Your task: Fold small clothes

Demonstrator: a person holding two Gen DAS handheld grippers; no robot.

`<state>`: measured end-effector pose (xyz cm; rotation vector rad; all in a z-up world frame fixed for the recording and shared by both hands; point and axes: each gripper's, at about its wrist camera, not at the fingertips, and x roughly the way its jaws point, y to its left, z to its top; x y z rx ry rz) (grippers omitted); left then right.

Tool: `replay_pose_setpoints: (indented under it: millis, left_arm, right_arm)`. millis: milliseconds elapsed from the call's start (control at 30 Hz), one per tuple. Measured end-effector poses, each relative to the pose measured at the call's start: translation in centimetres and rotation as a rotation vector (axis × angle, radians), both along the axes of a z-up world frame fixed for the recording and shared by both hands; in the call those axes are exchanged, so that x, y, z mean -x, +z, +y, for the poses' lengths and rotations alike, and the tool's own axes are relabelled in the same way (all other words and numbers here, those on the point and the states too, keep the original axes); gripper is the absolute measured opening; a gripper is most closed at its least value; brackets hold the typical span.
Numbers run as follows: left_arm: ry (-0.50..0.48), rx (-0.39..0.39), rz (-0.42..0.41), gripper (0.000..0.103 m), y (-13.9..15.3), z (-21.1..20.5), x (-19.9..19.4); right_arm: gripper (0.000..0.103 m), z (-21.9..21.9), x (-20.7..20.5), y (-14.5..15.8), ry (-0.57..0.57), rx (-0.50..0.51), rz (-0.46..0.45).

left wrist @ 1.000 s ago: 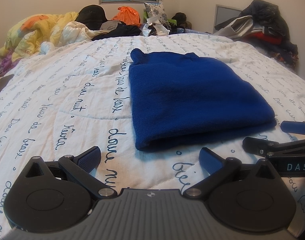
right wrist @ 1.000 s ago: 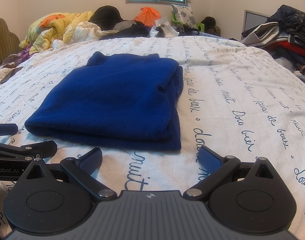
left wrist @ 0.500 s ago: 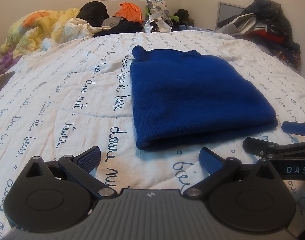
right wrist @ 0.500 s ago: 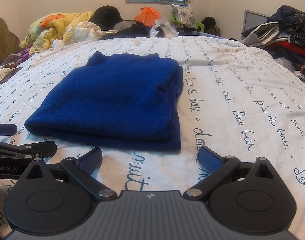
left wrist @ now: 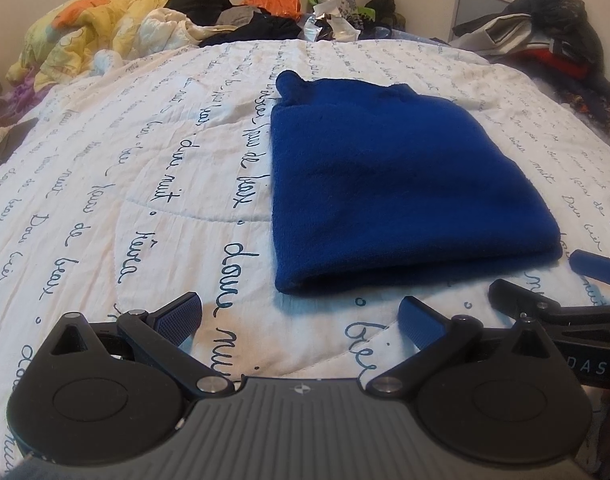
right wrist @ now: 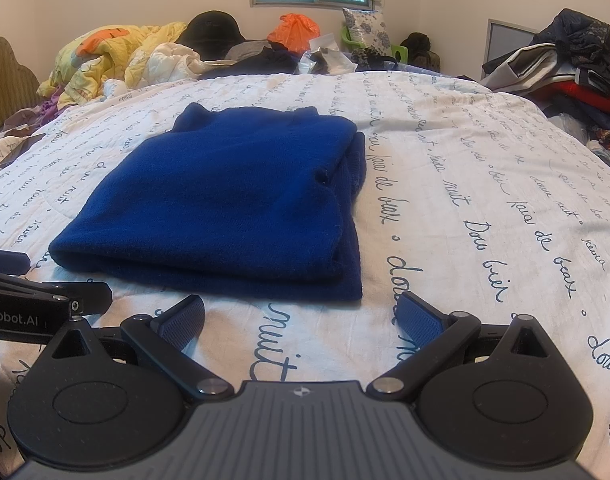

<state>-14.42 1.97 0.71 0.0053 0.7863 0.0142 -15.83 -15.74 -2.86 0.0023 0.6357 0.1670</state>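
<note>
A folded dark blue knit garment (left wrist: 393,176) lies flat on the white bedspread (left wrist: 145,184) with blue script writing. It also shows in the right wrist view (right wrist: 225,200). My left gripper (left wrist: 299,318) is open and empty, just short of the garment's near left corner. My right gripper (right wrist: 301,316) is open and empty, just short of the garment's near right corner. The right gripper's fingers (left wrist: 593,266) show at the right edge of the left wrist view. The left gripper's fingers (right wrist: 7,262) show at the left edge of the right wrist view.
A yellow quilt (right wrist: 105,56) and piled clothes and bags (right wrist: 293,28) lie at the far end of the bed. A heap of dark clothes (right wrist: 573,64) sits at the right. A dark flat object (left wrist: 9,146) lies at the bed's left edge.
The left wrist view has tilted down and drawn slightly nearer the garment. The right gripper has stayed still. Both grippers stay open.
</note>
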Motion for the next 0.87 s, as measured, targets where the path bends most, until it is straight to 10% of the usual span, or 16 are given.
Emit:
replay_pose_setpoints:
  millis: [600, 867]
  left_arm:
    - [-0.002, -0.007, 0.012, 0.103, 0.1, -0.1, 0.0]
    - [0.037, -0.019, -0.126, 0.103, 1.9, 2.2, 1.4]
  right_arm:
    - [0.103, 0.0, 0.0, 0.0, 0.0, -0.001, 0.0]
    - [0.103, -1.1, -0.2, 0.5, 0.016, -0.072, 0.015]
